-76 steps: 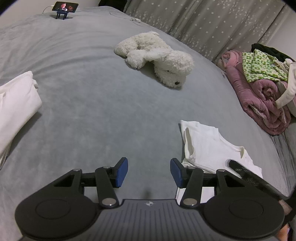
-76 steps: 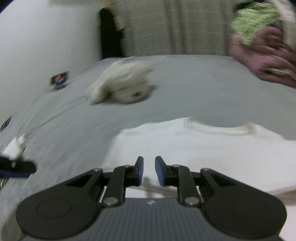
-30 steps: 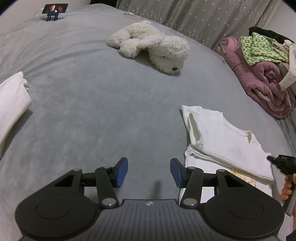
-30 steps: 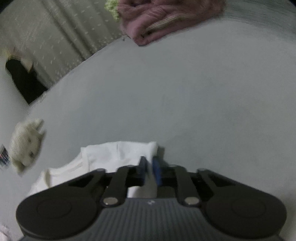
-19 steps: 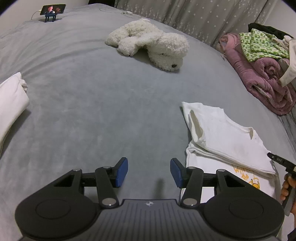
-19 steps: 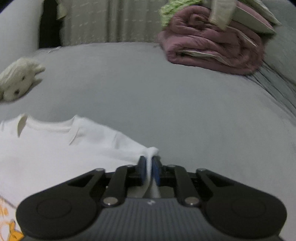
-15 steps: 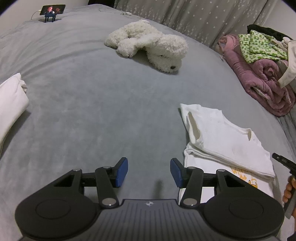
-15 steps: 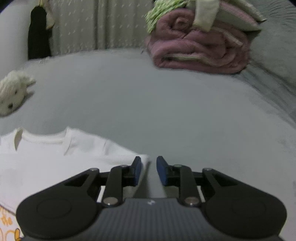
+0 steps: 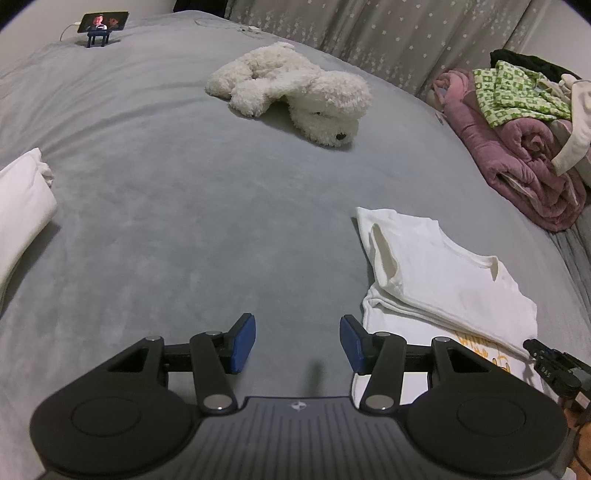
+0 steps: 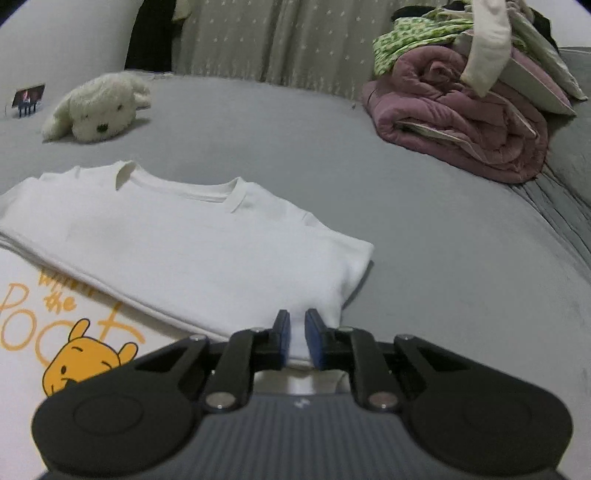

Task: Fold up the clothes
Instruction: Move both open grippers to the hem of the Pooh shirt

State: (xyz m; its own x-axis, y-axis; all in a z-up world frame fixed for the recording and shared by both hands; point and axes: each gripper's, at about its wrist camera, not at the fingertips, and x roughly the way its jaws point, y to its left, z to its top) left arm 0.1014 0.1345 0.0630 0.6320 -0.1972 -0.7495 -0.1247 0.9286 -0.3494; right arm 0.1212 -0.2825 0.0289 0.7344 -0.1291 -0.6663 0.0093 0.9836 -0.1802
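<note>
Right wrist view: right hand-held gripper (image 10: pixel 297 339) low at the near corner of the folded white T-shirt (image 10: pixel 192 240), pads narrowly apart, fabric between them; whether it pinches, cannot tell.
Left hand-held gripper (image 9: pixel 297 343): wide open, empty, above the grey bed (image 9: pixel 184 206).
T-shirt: on the bed near the plush dog (image 9: pixel 295 92).

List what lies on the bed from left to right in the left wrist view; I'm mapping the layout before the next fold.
Folded white cloth → phone on stand → plush dog → white T-shirt → pink blanket.
</note>
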